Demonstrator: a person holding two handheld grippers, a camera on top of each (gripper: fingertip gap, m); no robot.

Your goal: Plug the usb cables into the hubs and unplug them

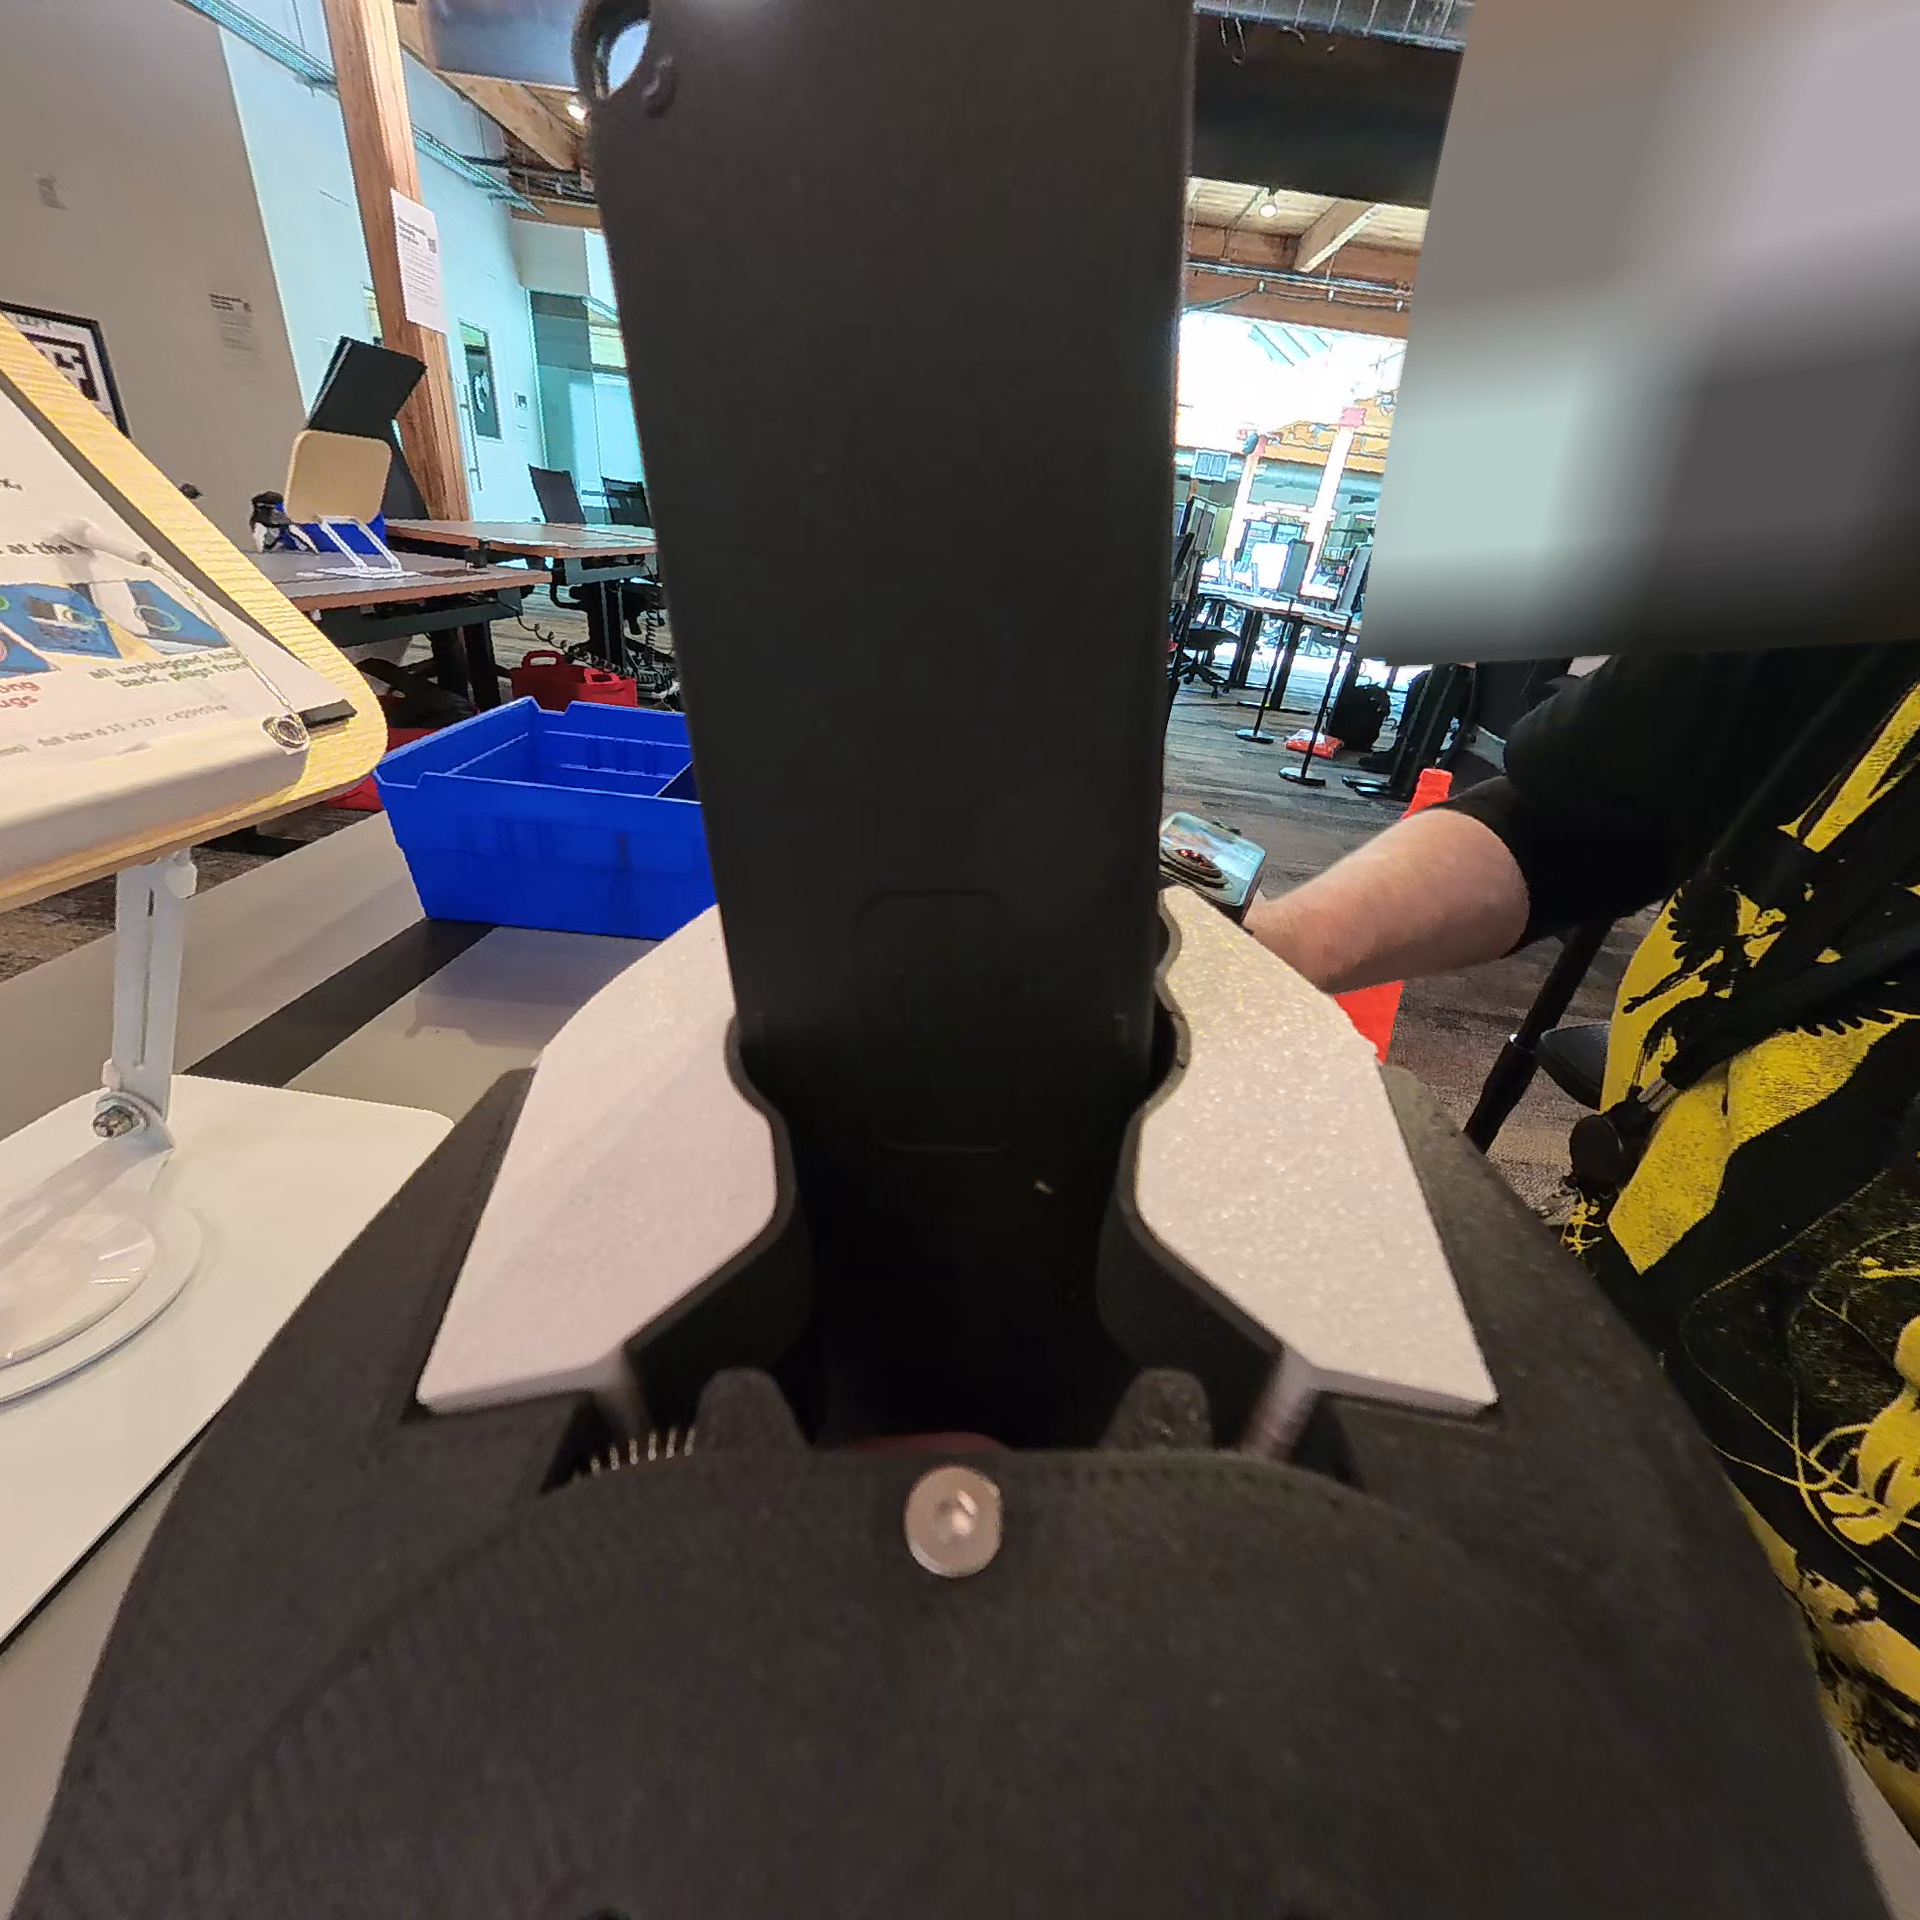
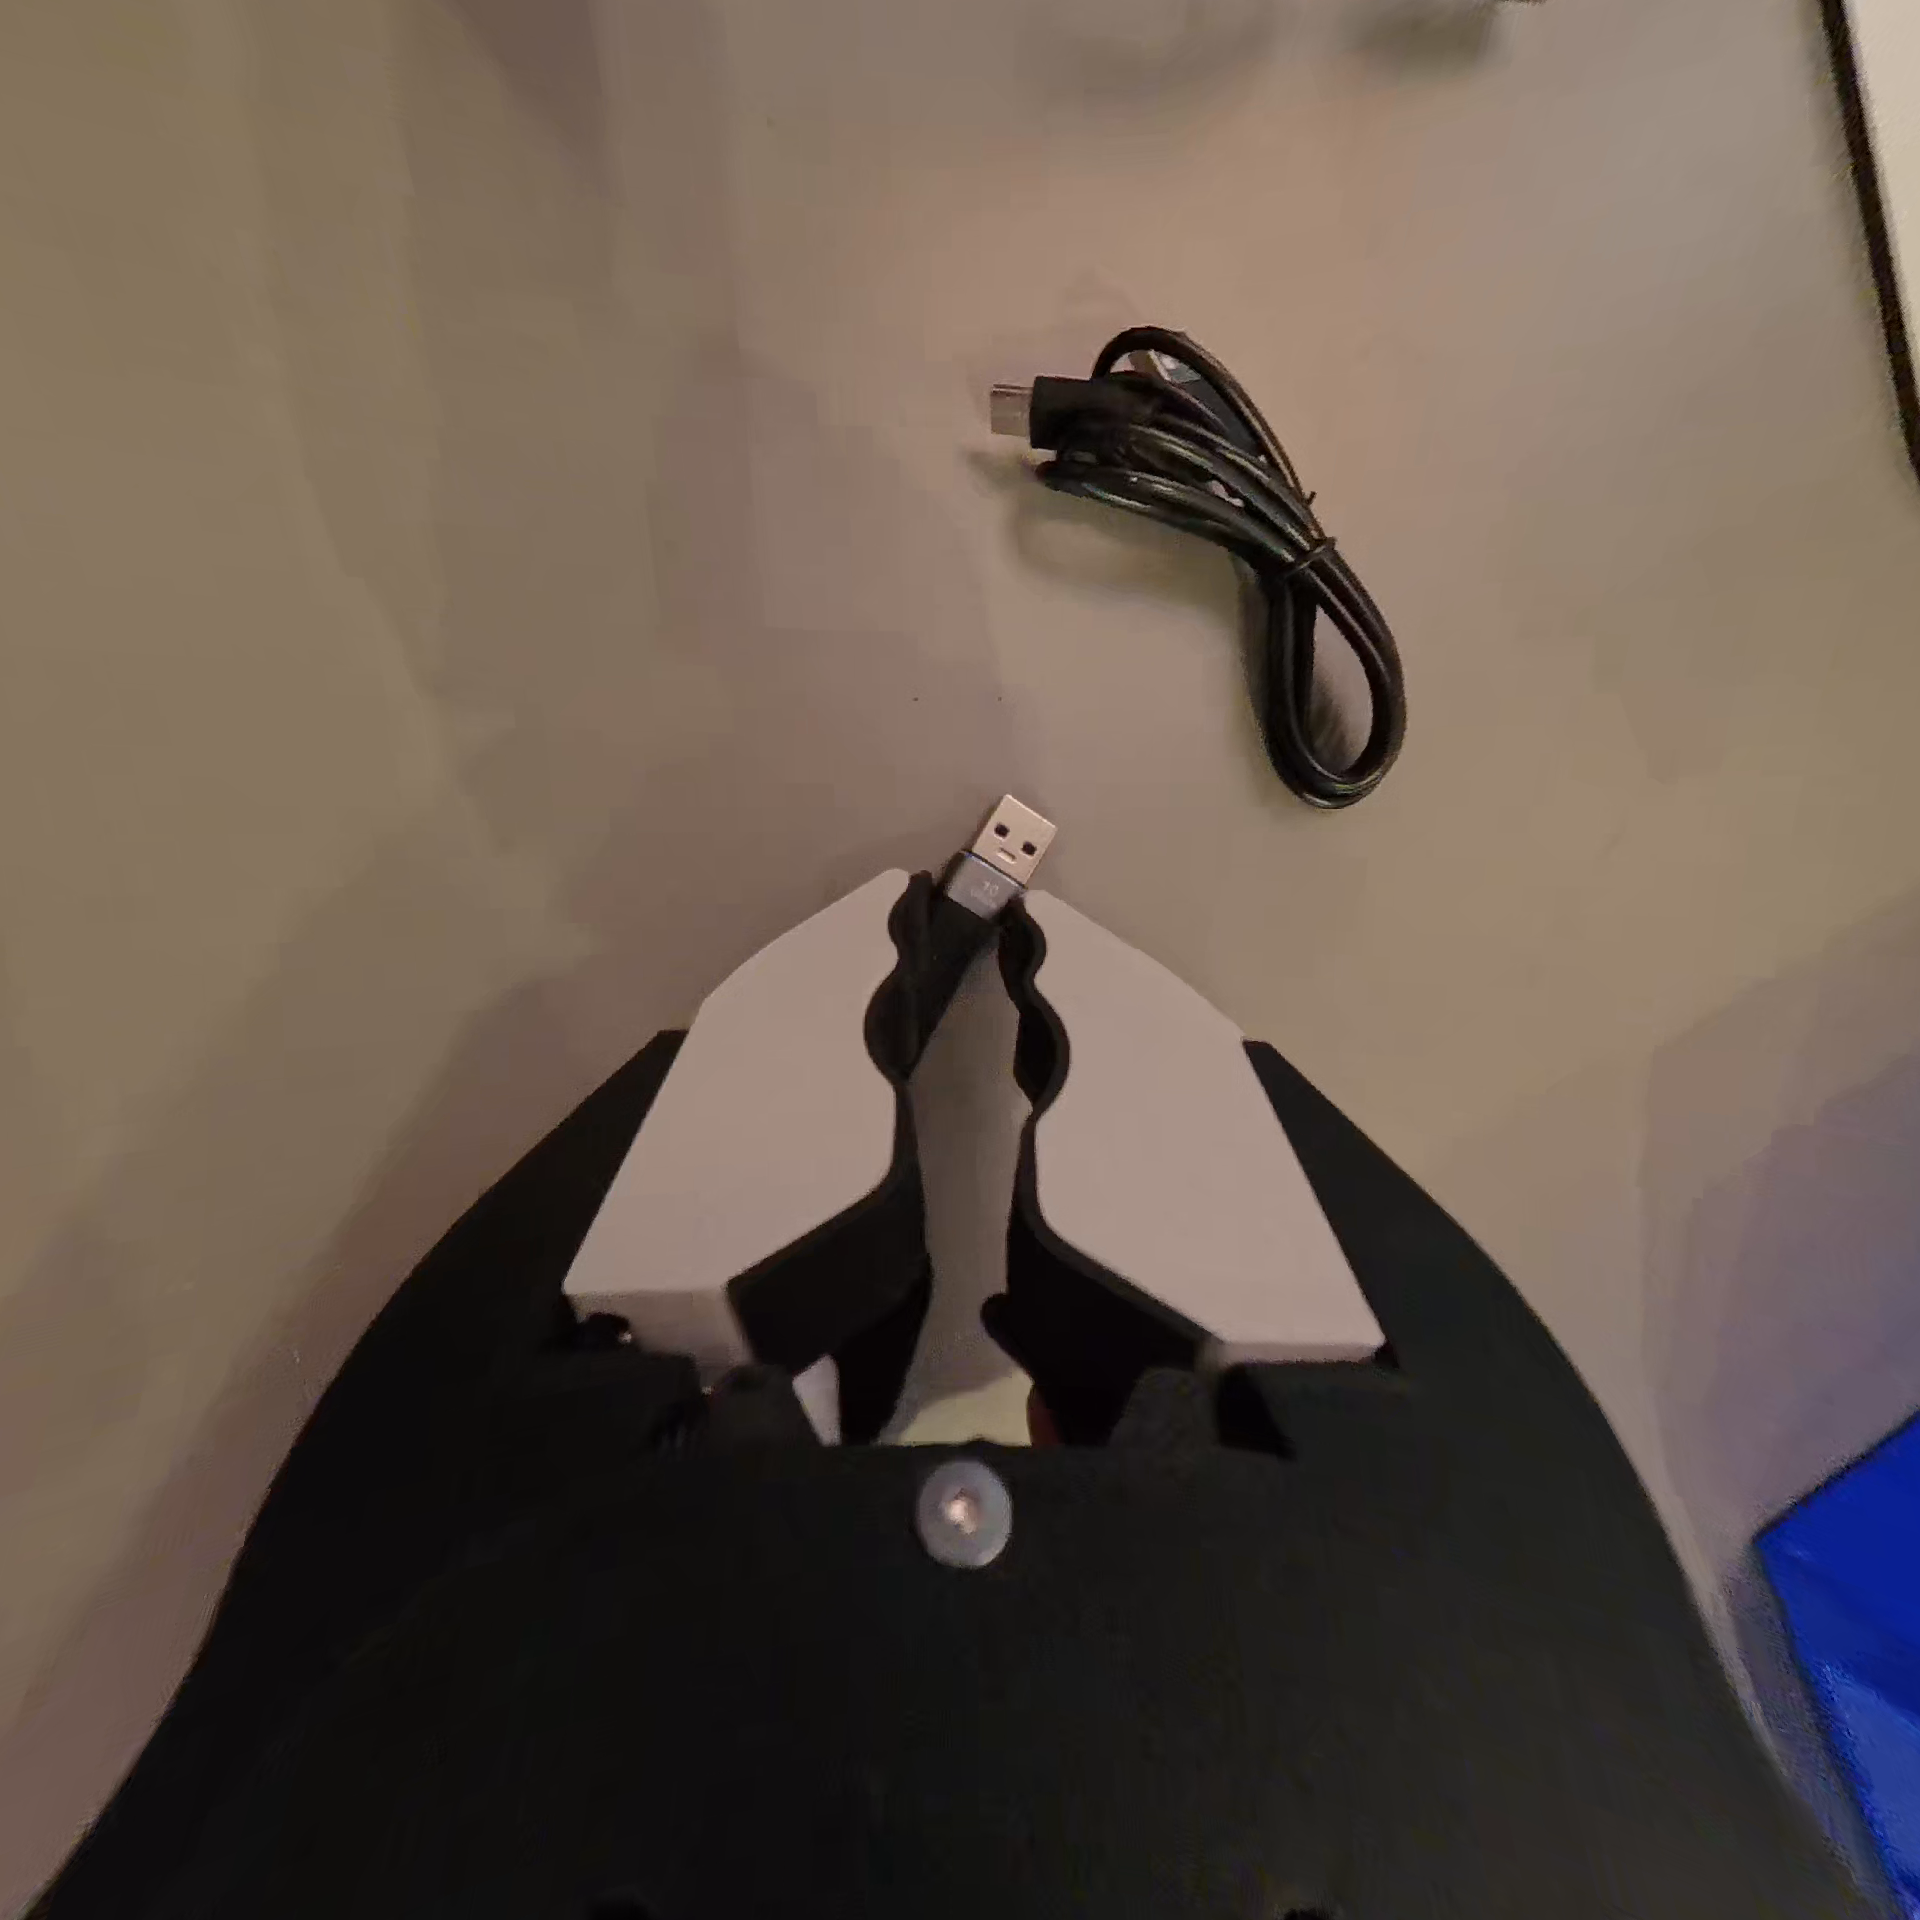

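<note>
While right jaws pinch USB plug (image 2: 1003, 862), bundled black cable (image 2: 1236, 540) lies beyond.

Writing shows in several places, though none of it is repeated here. An instruction card (image 1: 135, 665) on a tilted stand at the near left carries printed lines in black and red beside small coloured diagrams. Far left, a white sheet (image 1: 421, 260) pinned to a wooden post bears a block of print, too small to make out. A small grey sign (image 1: 234, 317) on the far-left wall also has text, probably a few short lines. In the right wrist view, the grey collar of the USB plug (image 2: 987, 883) carries a tiny pale marking, blurred.
</note>
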